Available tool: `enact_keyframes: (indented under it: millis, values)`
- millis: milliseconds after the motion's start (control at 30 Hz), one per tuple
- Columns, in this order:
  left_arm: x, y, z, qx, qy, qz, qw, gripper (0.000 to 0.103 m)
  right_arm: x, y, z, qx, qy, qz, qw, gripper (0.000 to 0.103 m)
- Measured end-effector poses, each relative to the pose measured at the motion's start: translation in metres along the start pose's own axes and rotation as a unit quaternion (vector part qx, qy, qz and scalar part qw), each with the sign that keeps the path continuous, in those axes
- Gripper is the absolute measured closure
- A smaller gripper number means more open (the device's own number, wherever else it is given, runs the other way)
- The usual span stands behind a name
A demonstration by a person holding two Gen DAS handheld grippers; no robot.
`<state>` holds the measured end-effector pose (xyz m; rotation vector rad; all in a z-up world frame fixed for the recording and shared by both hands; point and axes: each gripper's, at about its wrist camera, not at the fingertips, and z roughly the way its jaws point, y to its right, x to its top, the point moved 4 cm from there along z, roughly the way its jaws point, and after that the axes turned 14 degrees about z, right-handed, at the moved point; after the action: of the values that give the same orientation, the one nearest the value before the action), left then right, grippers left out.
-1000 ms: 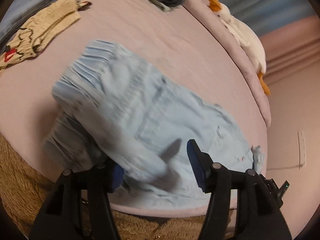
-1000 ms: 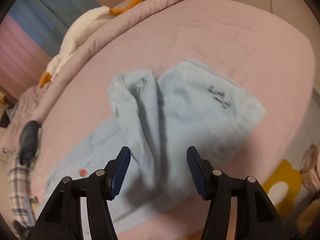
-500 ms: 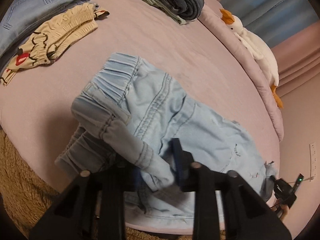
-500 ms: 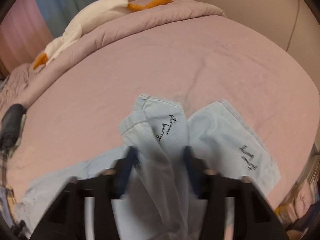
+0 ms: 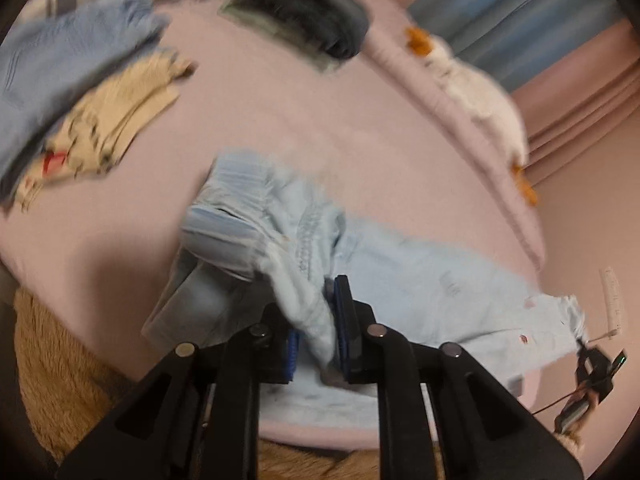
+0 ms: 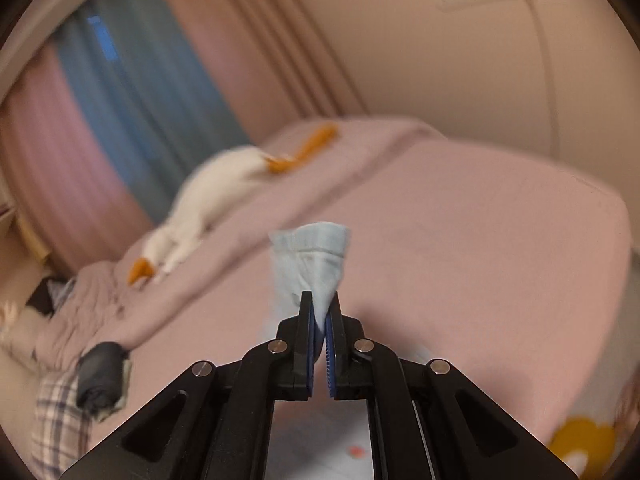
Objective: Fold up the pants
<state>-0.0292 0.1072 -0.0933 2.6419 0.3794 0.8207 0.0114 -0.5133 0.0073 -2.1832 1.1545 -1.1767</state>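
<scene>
While both grippers were clamped on cloth, the light blue denim pants (image 5: 400, 280) lay rumpled across the near part of the pink-sheeted bed (image 5: 280, 112), waistband bunched toward the left and legs trailing right. The left gripper (image 5: 316, 320) had its blue pads pressed together on a thick fold near the waistband. The right gripper (image 6: 319, 320) was pinched tight on a leg hem, which stood up above the jaws, apparently lifted clear of the sheet.

The step in hand looked like carrying one end over the other. To do it well, both hands would need to rise together so the fabric hung taut between them, shaking out the twist near the waistband, and the hem should be laid square on the waistband rather than dropped. Keeping the left grip low would help anchor the crease.

A folded cream garment (image 5: 104, 120), a rolled dark garment (image 5: 312, 24) and a white plush goose (image 6: 208, 196) lay well apart from the work, so nothing crowded the fold
</scene>
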Motion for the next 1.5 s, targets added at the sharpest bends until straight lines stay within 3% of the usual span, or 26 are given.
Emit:
enact_keyframes:
  millis: [67,133,167,233,367,467,533,700,1133,1333,1500]
  values:
    - [-0.01,-0.007,0.013,0.014,-0.032,-0.002,0.9994,0.088,-0.029,0.057,0.035,-0.088,-0.061,0.031,0.994,0.098]
    - [-0.018,-0.014,0.021,0.02,-0.051,-0.008,0.9985,0.088,-0.055,0.095,0.057,-0.15,-0.099,0.046,0.983,0.098]
    - [-0.019,-0.016,0.022,0.019,-0.05,-0.01,0.9985,0.088,-0.066,0.11,0.064,-0.158,-0.11,0.057,0.98,0.098]
    - [-0.018,-0.019,0.022,0.016,-0.051,-0.013,0.9985,0.088,-0.071,0.116,0.063,-0.143,-0.097,0.065,0.983,0.098]
    - [-0.011,-0.014,0.014,0.018,-0.049,-0.004,0.9986,0.09,-0.063,0.096,0.058,-0.159,-0.09,0.051,0.982,0.098]
    - [-0.001,-0.008,-0.001,0.008,-0.026,-0.003,0.9996,0.09,-0.053,0.072,0.037,-0.125,-0.054,0.009,0.991,0.098]
    - [-0.002,-0.006,-0.002,0.018,-0.032,0.01,0.9993,0.09,-0.052,0.067,0.03,-0.123,-0.043,0.001,0.991,0.098]
    - [-0.022,-0.014,0.028,0.052,-0.076,0.016,0.9956,0.089,-0.074,0.102,0.061,-0.205,-0.091,0.014,0.975,0.098]
    - [-0.014,-0.006,0.042,0.067,-0.09,0.037,0.9929,0.086,-0.083,0.103,0.068,-0.214,-0.075,-0.002,0.974,0.098]
    - [-0.013,-0.017,0.044,0.041,-0.099,0.016,0.9941,0.085,-0.082,0.106,0.068,-0.212,-0.073,0.004,0.975,0.098]
    - [-0.013,-0.015,0.044,0.045,-0.095,0.024,0.9941,0.084,-0.081,0.107,0.068,-0.213,-0.073,0.003,0.974,0.098]
